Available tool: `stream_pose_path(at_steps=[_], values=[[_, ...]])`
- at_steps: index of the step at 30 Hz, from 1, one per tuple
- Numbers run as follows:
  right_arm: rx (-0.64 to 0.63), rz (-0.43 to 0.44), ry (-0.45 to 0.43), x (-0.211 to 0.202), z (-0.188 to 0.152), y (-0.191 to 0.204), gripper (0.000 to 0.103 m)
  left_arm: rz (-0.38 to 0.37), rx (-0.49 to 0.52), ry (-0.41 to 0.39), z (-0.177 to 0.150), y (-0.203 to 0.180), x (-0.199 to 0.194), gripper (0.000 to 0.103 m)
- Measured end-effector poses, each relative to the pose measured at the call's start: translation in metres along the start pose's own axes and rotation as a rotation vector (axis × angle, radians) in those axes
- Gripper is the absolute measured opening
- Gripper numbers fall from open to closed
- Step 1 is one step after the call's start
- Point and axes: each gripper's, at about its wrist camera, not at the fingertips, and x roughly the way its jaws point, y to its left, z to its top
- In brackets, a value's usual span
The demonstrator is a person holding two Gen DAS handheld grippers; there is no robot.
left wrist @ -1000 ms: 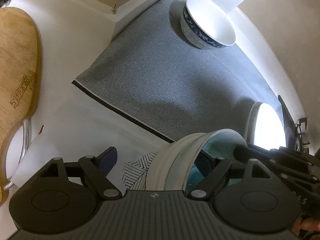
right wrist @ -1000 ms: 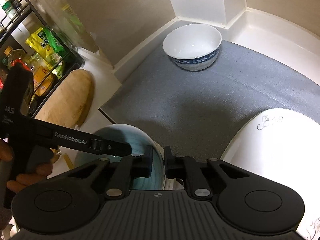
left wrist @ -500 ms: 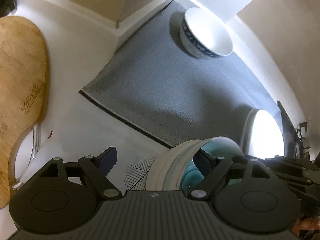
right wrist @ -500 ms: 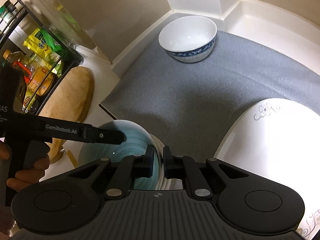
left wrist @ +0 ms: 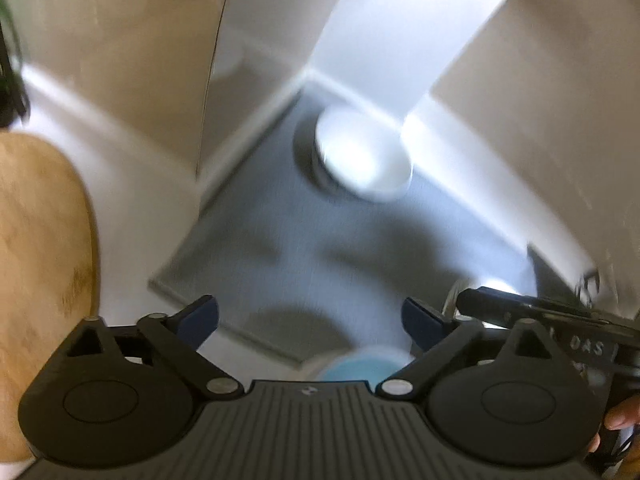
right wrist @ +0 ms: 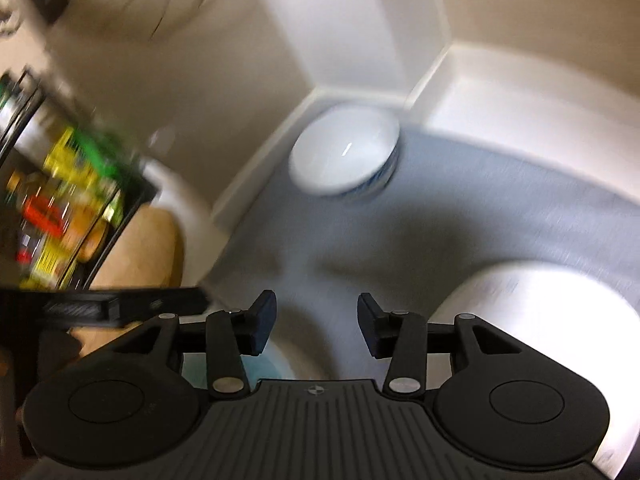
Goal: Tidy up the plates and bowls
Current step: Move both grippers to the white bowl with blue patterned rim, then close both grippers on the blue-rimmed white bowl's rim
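Both views are motion-blurred. A teal-lined bowl (left wrist: 360,364) sits low at the near edge of the grey mat (left wrist: 360,240), just below my left gripper (left wrist: 310,320), which is open and empty. In the right wrist view a sliver of the teal bowl (right wrist: 268,368) shows under my right gripper (right wrist: 316,326), also open and empty. A white bowl with a blue pattern (left wrist: 360,160) stands at the mat's far corner; it also shows in the right wrist view (right wrist: 344,152). A white plate (right wrist: 540,320) lies on the mat at the right.
A wooden cutting board (left wrist: 40,260) lies on the white counter at the left. A black rack with packets and bottles (right wrist: 60,200) stands at far left. Walls close the corner behind the white bowl. The other gripper's body (left wrist: 560,320) is at the right.
Both grippers have opened and let go of the teal bowl. Both have lifted and pulled back, so the bowl now sits low in each view.
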Motion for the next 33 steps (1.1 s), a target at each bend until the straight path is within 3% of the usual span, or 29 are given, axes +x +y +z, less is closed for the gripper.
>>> stream_pose_path(at_steps=[3,10,22,33], values=[[0.033,-0.020,-0.072,0.000,0.021,-0.010,0.048,0.006,-0.076,-0.080,0.016,-0.003,0.001,0.102],[0.083,-0.071,-0.150,0.027,0.055,-0.029,0.050,-0.005,-0.203,-0.116,0.048,-0.010,0.038,0.102],[0.164,-0.122,-0.103,0.095,0.085,-0.062,0.050,0.149,-0.254,-0.079,0.077,-0.020,0.111,0.099],[0.138,-0.128,-0.062,0.138,0.092,-0.061,0.050,0.184,-0.290,-0.034,0.088,-0.008,0.151,0.095]])
